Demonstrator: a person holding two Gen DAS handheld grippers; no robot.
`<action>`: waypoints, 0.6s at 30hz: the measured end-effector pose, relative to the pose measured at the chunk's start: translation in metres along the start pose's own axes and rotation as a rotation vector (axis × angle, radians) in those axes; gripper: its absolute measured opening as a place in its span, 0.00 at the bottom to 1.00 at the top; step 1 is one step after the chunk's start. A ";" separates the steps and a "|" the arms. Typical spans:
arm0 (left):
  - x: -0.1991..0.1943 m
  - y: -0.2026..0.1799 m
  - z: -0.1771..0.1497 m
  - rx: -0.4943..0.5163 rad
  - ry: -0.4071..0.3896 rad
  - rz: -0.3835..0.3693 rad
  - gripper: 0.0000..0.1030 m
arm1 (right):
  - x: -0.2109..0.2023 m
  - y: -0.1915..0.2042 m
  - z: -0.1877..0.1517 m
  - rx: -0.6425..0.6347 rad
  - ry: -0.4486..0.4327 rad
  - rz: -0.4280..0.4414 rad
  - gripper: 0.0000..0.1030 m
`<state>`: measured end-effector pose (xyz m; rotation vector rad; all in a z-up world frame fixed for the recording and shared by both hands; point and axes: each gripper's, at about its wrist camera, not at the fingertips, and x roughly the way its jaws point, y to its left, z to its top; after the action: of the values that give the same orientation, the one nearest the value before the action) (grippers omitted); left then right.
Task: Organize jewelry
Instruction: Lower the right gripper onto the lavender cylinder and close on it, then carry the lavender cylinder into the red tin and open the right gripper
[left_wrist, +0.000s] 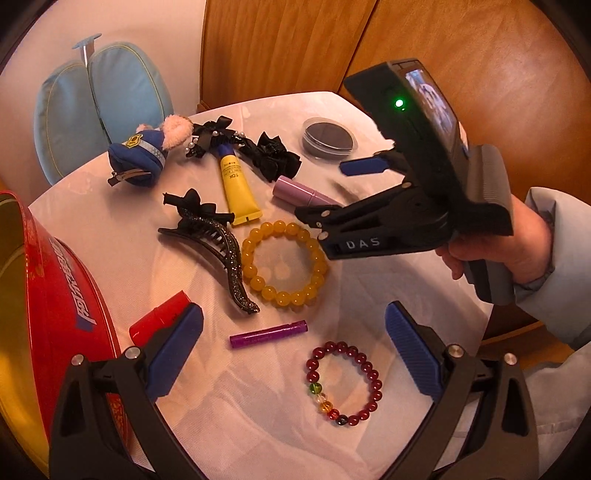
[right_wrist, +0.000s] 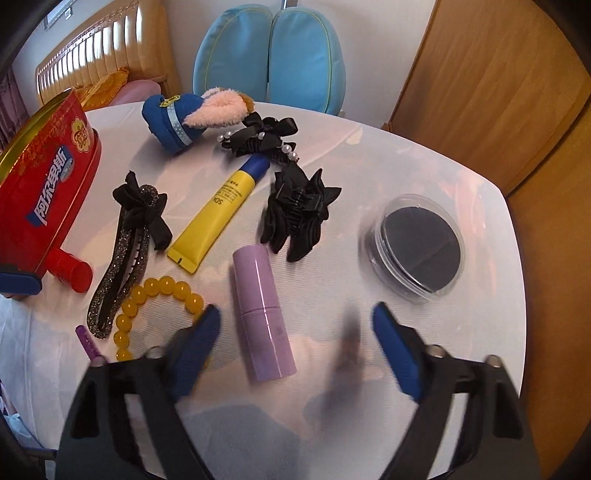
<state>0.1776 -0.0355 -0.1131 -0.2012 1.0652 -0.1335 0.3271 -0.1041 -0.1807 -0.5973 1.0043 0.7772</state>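
Lilac tube (right_wrist: 263, 314) lies flat on the white cloth, between my right gripper (right_wrist: 295, 345) fingers, nearer the left pad (right_wrist: 199, 343). Neither pad touches it; the jaws stand apart with a gap either side. A blurred dark smear sits right of the tube; I cannot tell what it is.

Yellow bead bracelet (left_wrist: 284, 262) lies just left of that tube, touching the glitter hair claw (left_wrist: 221, 254). Red bead bracelet (left_wrist: 343, 384) lies near me, between my left gripper (left_wrist: 291, 350) fingers, which stand wide open over it, holding nothing. Purple stick (left_wrist: 268, 333) lies just beyond the red bracelet.

Further out: yellow cream tube (right_wrist: 218, 218), black bow clip (right_wrist: 299, 214), pearl bow clip (right_wrist: 262, 138), blue plush hat clip (right_wrist: 177, 122). Round clear case (right_wrist: 417, 251) on the far right. Red tin (left_wrist: 55, 295), open, on the left edge, with a red cap (left_wrist: 159, 321) beside it.

Judgement: early in the sorting, nothing seen in the tin yet. Step in hand is the reach, both grippers poised for a pick. Next: right must centre on the tube and close square across it, since it may roll. Left must drop lower and pinch one side of the bead ring, not span it.
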 end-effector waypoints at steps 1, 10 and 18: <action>-0.001 -0.001 0.000 0.005 0.000 0.002 0.93 | 0.001 0.000 -0.001 0.003 0.001 0.008 0.57; -0.013 -0.019 0.005 0.027 -0.031 0.025 0.93 | -0.034 -0.006 -0.011 0.042 -0.045 0.071 0.22; -0.054 -0.040 0.008 0.009 -0.144 0.131 0.93 | -0.114 -0.004 -0.023 0.003 -0.194 0.103 0.22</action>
<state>0.1580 -0.0624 -0.0545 -0.1305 0.9317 -0.0050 0.2820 -0.1567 -0.0868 -0.4601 0.8622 0.9069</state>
